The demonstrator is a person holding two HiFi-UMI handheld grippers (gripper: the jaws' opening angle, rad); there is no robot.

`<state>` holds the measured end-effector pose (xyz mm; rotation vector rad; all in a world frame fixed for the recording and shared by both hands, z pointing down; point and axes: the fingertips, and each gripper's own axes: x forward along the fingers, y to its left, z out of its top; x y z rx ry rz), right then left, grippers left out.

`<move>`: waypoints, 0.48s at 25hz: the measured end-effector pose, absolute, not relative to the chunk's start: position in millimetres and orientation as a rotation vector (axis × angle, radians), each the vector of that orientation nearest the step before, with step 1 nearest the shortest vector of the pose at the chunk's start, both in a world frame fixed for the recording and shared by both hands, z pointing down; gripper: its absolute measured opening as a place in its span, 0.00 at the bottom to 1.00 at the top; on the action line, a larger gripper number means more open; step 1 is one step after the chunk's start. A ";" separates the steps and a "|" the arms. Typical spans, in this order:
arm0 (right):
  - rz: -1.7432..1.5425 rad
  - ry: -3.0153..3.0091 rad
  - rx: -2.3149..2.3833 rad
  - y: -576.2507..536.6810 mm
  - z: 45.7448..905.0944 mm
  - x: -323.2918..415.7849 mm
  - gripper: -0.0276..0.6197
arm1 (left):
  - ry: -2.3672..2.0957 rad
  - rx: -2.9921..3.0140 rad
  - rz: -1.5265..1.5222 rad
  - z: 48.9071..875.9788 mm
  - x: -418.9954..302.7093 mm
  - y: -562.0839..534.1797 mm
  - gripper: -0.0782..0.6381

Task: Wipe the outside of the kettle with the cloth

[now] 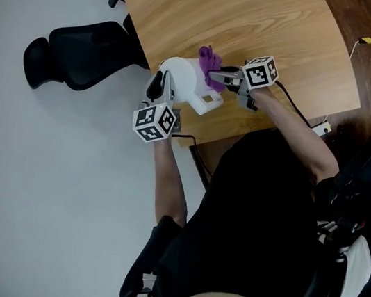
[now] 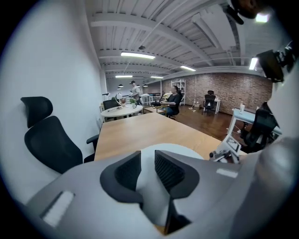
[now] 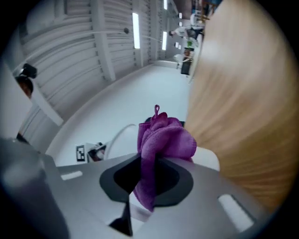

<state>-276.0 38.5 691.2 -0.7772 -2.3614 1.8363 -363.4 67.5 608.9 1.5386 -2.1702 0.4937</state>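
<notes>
Forearm (image 1: 294, 131) outstretched, right gripper (image 1: 217, 79) at kettle (image 1: 186, 81)

The person wears a black short-sleeved shirt (image 1: 266, 214). The left gripper (image 2: 147, 170) and the right gripper (image 3: 148, 175) have smooth grey bodies with black ribbed pads (image 2: 169, 169) and small white strips (image 2: 57, 208). Each carries a white cube (image 1: 155, 121) printed with black square markers. Thin black cables (image 1: 293, 104) trail back from them.
</notes>
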 end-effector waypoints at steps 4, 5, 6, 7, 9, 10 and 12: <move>1.801 -2.041 -0.373 52.9 803.4 -273.0 0.13 | -2.081 1.709 0.522 605.8 -360.3 55.0 0.18; 1.808 -1.994 -0.328 53.9 813.0 -272.0 0.13 | -2.057 1.749 0.531 605.5 -360.3 50.1 0.19; 1.806 -1.971 -0.305 53.6 816.5 -271.7 0.13 | -2.032 1.786 0.535 605.8 -361.2 45.1 0.19; 1.793 -1.965 -0.296 53.3 817.7 -271.9 0.13 | -2.008 1.819 0.535 606.4 -362.9 40.7 0.20; 1.776 -1.976 -0.307 52.8 816.2 -271.3 0.13 | -1.962 1.861 0.525 607.7 -366.0 35.3 0.24; 1.789 -2.004 -0.329 49.5 808.0 -269.7 0.13 | -1.950 1.857 0.515 607.7 -367.3 34.0 0.25; 1.861 -2.163 -0.438 30.0 758.8 -263.7 0.13 | -1.980 1.781 0.492 604.2 -370.0 33.8 0.25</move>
